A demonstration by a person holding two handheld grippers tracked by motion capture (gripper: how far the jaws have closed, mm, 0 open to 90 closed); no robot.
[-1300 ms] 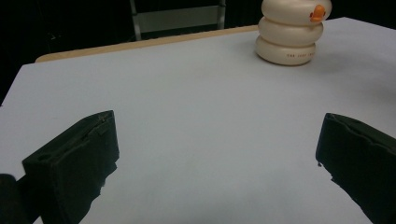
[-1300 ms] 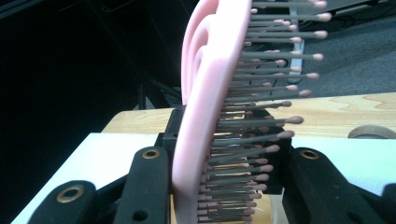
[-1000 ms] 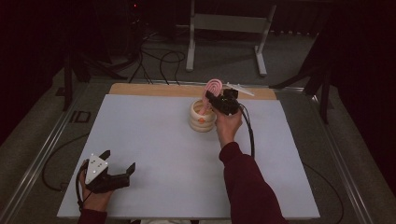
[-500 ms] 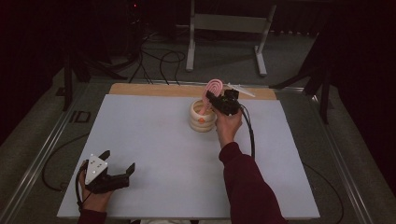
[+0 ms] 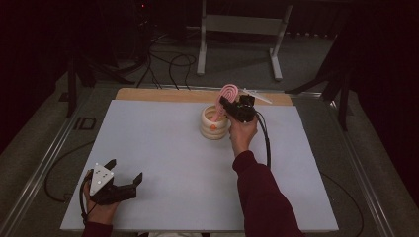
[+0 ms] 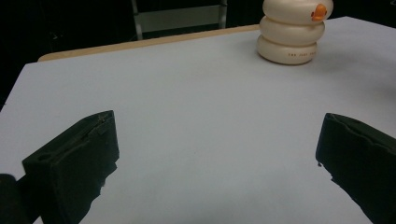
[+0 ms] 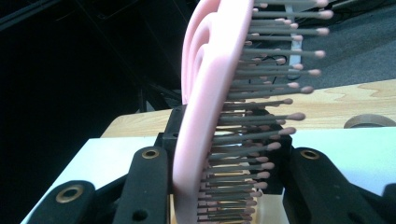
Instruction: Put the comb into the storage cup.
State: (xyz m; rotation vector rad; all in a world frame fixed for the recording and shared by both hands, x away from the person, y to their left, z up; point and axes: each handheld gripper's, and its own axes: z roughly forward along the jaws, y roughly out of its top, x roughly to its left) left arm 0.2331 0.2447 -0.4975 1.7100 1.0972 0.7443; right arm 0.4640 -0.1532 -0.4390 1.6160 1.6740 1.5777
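The right gripper (image 5: 228,105) is clamped on a pink hairbrush (image 5: 226,96), and the way it holds the brush suggests the work in hand: getting it into the cream ringed holder (image 5: 215,123) that stands toward the 12 o'clock side of the white table (image 5: 163,148); the brush rises upright from the jaws, its rounded head at 12 o'clock of the gripper and its lower end dipping toward the holder's open mouth, though whether it touches the rim or the inside I cannot tell. In the right gripper view the hairbrush (image 7: 205,116) stands edge-on between the two black jaws, bristles pointing to 3 o'clock, gripped low on its body; a hold that keeps the head free and the brush steady for lowering. The holder shows a small orange mark on its side, seen from the left gripper view too (image 6: 292,32), at about 1 o'clock of that picture.

The right forearm, in a dark red sleeve (image 5: 262,197), reaches up from 6 o'clock, wrist bent so the gripper tips in over the holder from its 3 o'clock side; the cable trails back along the arm. The left gripper (image 5: 123,182) rests at 7 o'clock of the table, well apart from the holder, its jaws wide apart with nothing between them; it seems merely parked, leaving the job to the other hand.
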